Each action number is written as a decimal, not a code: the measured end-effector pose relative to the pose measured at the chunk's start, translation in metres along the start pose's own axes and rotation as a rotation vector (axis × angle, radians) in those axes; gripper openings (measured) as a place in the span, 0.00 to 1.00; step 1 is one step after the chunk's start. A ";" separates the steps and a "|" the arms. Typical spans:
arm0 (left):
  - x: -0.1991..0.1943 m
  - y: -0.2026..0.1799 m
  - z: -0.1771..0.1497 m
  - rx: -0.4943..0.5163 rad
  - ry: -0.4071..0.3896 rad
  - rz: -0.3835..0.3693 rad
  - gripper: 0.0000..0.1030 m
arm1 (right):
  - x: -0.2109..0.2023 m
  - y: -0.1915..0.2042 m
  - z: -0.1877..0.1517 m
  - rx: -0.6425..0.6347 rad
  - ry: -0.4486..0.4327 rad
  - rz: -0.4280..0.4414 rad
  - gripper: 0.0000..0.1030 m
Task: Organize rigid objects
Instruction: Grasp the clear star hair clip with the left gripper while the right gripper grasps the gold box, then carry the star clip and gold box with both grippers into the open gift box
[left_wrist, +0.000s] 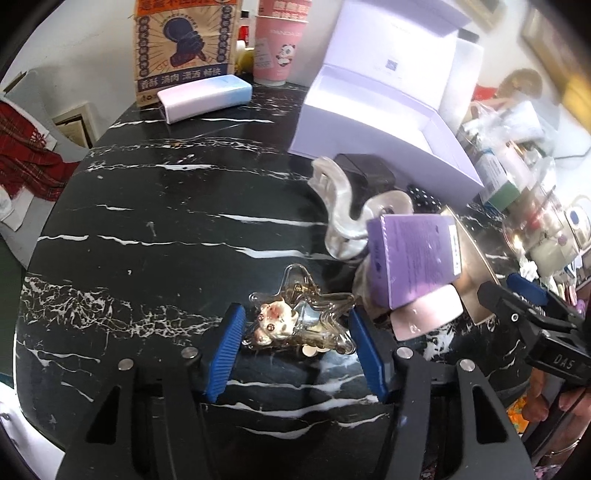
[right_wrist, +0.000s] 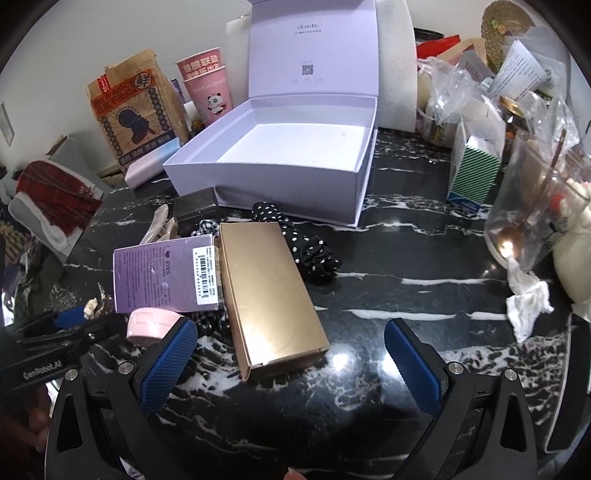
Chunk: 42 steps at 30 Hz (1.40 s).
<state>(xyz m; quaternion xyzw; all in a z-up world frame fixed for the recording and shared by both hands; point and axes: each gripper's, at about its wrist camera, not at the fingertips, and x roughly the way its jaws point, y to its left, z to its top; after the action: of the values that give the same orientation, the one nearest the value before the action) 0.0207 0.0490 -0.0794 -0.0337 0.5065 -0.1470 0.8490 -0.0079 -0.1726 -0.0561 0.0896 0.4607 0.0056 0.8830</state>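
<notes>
In the left wrist view my left gripper is open, its blue pads on either side of a clear star-shaped keychain with a small pig charm lying on the black marble table. Beside it lie a purple box, a pearly hair claw and a pink case. In the right wrist view my right gripper is open and empty, just in front of a gold box. The purple box and pink case lie to its left. An open lilac gift box stands behind.
A polka-dot scrunchie and a dark small box lie by the gift box. A paper bag, pink cups, a pastel case, a green striped carton, a glass jar and crumpled tissue crowd the table's back and right.
</notes>
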 end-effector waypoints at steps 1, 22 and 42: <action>0.000 0.001 0.001 -0.006 -0.001 0.001 0.56 | 0.002 -0.001 0.000 0.002 0.002 0.004 0.99; 0.000 -0.002 0.010 -0.027 -0.022 0.037 0.56 | 0.017 -0.002 0.005 -0.016 0.006 0.158 0.42; -0.041 -0.026 0.001 0.019 -0.130 0.025 0.56 | -0.038 -0.002 -0.020 -0.047 -0.094 0.149 0.42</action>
<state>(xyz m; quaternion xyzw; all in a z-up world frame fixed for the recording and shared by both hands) -0.0026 0.0360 -0.0388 -0.0288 0.4491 -0.1386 0.8822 -0.0462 -0.1746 -0.0368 0.1028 0.4104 0.0780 0.9027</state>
